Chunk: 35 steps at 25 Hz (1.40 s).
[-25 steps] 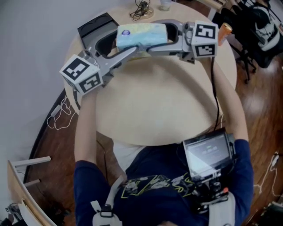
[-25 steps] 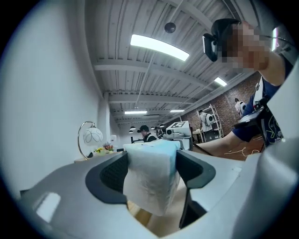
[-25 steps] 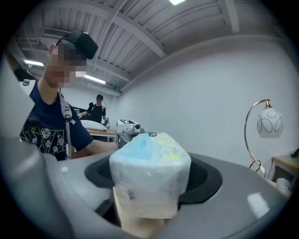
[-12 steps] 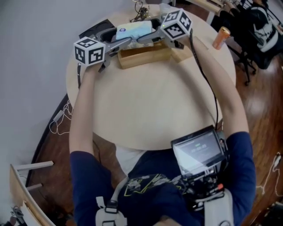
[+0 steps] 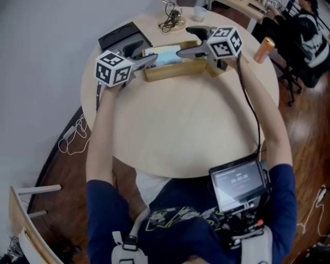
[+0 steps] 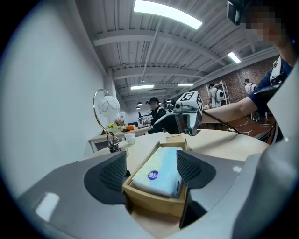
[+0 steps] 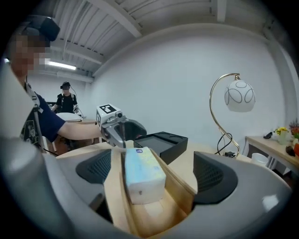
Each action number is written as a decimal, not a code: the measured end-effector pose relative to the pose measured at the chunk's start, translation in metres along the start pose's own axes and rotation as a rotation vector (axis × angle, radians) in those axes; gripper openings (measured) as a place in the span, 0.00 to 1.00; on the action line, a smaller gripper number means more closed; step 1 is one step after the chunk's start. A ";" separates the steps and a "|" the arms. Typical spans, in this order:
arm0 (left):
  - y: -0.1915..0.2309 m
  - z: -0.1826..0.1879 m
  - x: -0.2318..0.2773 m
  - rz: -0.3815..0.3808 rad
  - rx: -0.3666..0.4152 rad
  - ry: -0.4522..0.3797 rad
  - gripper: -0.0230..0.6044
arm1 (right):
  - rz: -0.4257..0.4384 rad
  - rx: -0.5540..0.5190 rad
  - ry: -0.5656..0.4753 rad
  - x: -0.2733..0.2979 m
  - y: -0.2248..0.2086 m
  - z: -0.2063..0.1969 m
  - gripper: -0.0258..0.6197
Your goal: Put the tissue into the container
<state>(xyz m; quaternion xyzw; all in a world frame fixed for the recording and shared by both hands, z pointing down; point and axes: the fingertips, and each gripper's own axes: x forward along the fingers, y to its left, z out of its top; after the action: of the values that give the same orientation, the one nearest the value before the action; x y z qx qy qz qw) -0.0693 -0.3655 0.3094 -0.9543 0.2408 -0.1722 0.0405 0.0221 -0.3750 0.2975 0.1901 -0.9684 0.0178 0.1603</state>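
Note:
A pale blue tissue pack [image 5: 164,55] lies in the long wooden container [image 5: 175,69] at the far side of the round table. In the right gripper view its near end [image 7: 140,175] rests low in the container [image 7: 163,210] while its far end sits higher. My left gripper [image 5: 146,58] is still shut on that far end, and in the left gripper view its pads flank the pack [image 6: 159,172] just above the container's end wall [image 6: 156,200]. My right gripper [image 5: 190,42] is opening, and its pads [image 7: 212,175] stand well clear of the pack.
A black tray [image 5: 124,36] lies just left of the container and shows behind it [image 7: 161,139] in the right gripper view. A gold lamp [image 7: 238,100] with its cable [image 5: 172,18], a cup [image 5: 198,11] and an orange can [image 5: 264,49] stand near the far rim.
Both grippers carried the tissue pack away from me across the table and lowered it into the wooden container. The right jaws have spread off the pack.

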 end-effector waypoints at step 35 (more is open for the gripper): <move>-0.170 -0.025 -0.033 -0.234 -0.155 -0.310 0.04 | 0.189 0.045 -0.170 -0.012 0.195 -0.076 0.04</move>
<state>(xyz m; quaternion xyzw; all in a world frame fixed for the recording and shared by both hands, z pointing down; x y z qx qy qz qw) -0.0298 -0.1998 0.3496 -0.9911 0.1319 -0.0076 -0.0168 -0.0170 -0.1831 0.3706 0.1022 -0.9915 0.0386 0.0709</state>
